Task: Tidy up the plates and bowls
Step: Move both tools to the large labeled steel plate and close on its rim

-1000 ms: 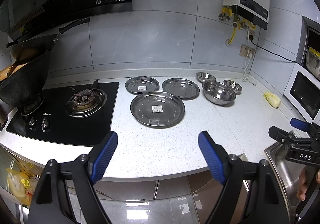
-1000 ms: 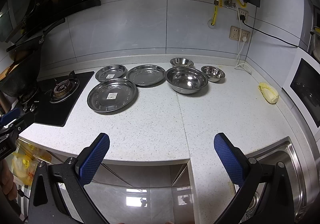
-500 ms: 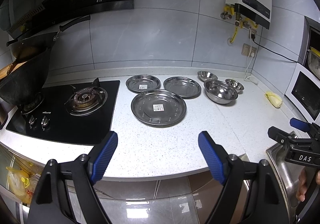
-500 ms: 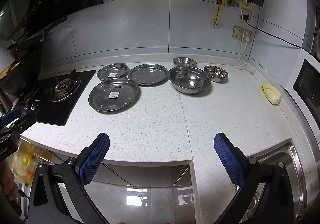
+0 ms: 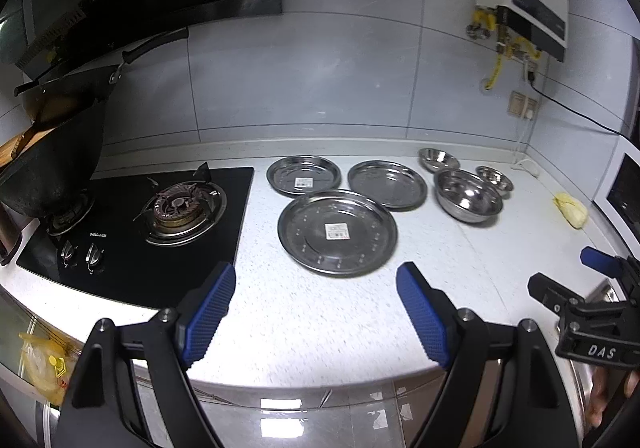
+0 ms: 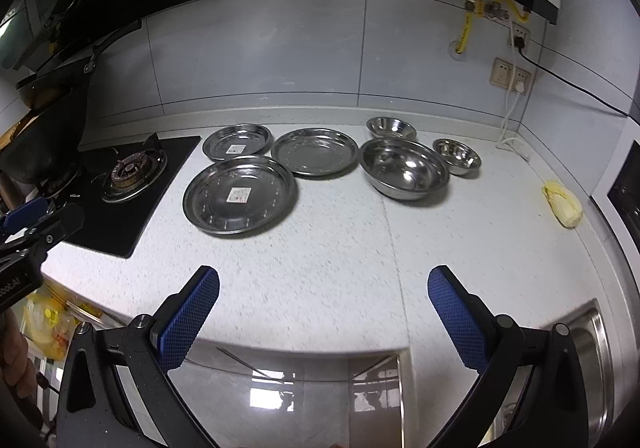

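both my grippers hang at the near edge of the tabletop (image 6: pixel 328 248), the left gripper (image 5: pixel 316 312) and the right gripper (image 6: pixel 324 316) each with jaws spread wide and nothing between them, well short of the steel ware. the big plate (image 6: pixel 240 200) lies nearest, its far rim overlapping or just touching the middle plate (image 6: pixel 316 150), with the small plate (image 6: pixel 238 142) behind it beside the gas hob (image 5: pixel 160 224). to the right sit the large bowl (image 6: pixel 404 168), a small bowl (image 6: pixel 390 127) behind it and another small bowl (image 6: pixel 458 156) to its right. my worry is the flat rims: a plate lying flush on the stone gives my jaws little to bite, so i may only push it and send it into its neighbours. polished steel on my blue pads could also slip once lifted and clatter down. the big plate sits close to the hob, so a careless shove leftward could ride it onto the glass. if i stack large onto small, the pile would likely rock.
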The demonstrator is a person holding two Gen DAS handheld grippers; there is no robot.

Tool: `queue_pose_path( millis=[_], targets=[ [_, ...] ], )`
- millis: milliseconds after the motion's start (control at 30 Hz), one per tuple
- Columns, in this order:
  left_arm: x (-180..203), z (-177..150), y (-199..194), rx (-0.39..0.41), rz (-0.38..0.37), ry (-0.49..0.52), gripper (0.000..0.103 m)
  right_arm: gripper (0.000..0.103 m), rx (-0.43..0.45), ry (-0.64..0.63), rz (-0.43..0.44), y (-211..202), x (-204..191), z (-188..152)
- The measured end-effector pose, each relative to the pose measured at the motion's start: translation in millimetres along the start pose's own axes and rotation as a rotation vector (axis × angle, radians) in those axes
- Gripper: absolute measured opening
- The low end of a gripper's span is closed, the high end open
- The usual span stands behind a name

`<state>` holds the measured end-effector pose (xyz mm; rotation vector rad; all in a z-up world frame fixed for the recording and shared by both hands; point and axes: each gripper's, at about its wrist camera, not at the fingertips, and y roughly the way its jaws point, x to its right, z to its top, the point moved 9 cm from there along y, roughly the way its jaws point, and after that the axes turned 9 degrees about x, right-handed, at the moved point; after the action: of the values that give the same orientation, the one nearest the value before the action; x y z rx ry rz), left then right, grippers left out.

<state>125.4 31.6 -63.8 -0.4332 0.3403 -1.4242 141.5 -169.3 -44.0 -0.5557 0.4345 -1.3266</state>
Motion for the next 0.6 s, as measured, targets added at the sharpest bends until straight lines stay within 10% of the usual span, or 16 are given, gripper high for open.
queue_pose_path(
  millis=[600],
  targets=[
    [-54, -17, 222, -0.066, 0.206, -0.068, 0.082, 0.102, -0.023, -0.024, -0.007, 200, -51, 12]
  ],
)
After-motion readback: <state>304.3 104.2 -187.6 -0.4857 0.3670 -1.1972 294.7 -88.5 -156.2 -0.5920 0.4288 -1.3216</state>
